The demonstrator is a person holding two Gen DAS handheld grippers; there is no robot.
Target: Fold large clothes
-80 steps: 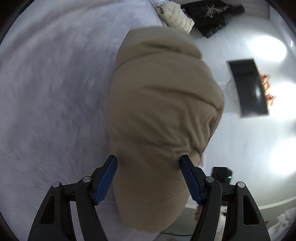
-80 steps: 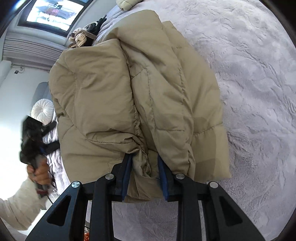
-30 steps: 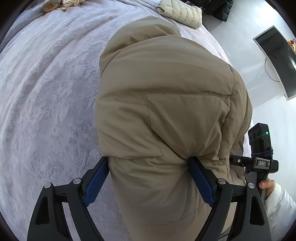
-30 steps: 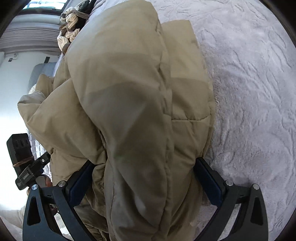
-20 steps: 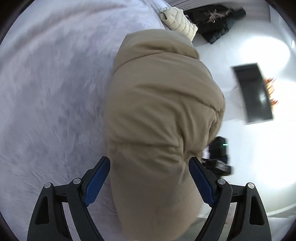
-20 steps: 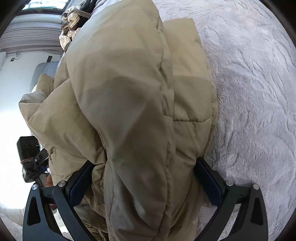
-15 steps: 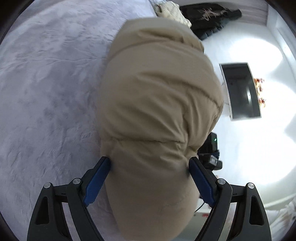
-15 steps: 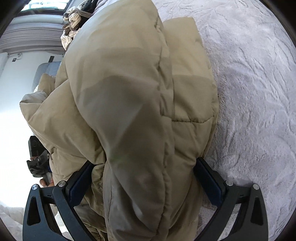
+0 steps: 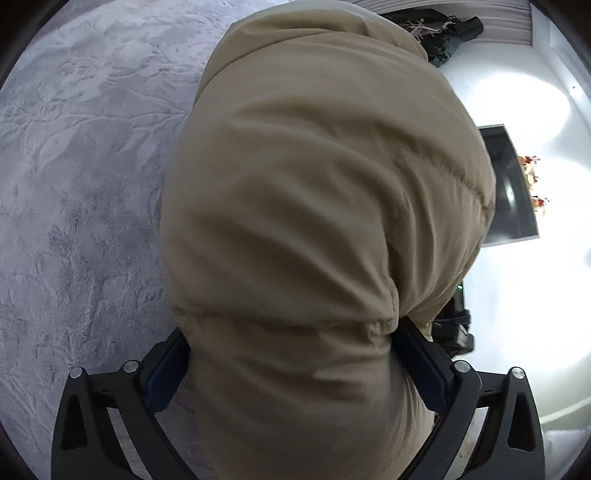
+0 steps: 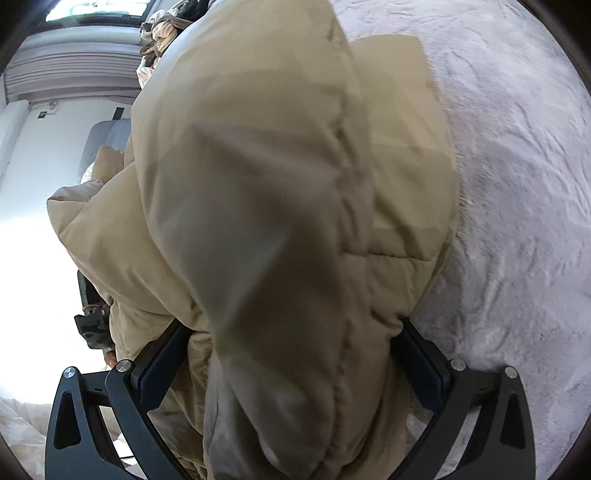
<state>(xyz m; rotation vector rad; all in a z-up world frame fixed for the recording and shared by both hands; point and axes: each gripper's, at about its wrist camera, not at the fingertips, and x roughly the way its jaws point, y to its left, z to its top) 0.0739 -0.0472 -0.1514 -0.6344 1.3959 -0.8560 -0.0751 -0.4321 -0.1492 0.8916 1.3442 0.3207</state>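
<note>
A puffy tan jacket (image 9: 314, 184) lies bundled on a grey plush bed cover (image 9: 81, 184). My left gripper (image 9: 291, 347) straddles its near end. Its jaws are opening, spread wide, and the padded fabric bulges between the blue pads and hides part of them. In the right wrist view the same jacket (image 10: 258, 203) fills the middle. My right gripper (image 10: 291, 343) also stands open wide around the jacket's thick folded edge, with fabric swelling against both pads. The other gripper shows as a dark shape behind the jacket (image 9: 454, 332) (image 10: 92, 325).
The bed cover (image 10: 517, 184) stretches to the right of the jacket. A dark wall screen (image 9: 509, 184) hangs on the white wall beyond the bed edge. Dark clothes (image 9: 439, 29) and a beige heap (image 10: 159, 40) lie at the far end.
The left jaws have spread wider around the jacket. The left gripper has sunk and tilted, so the jacket fills more of its view. The right gripper has hardly moved.
</note>
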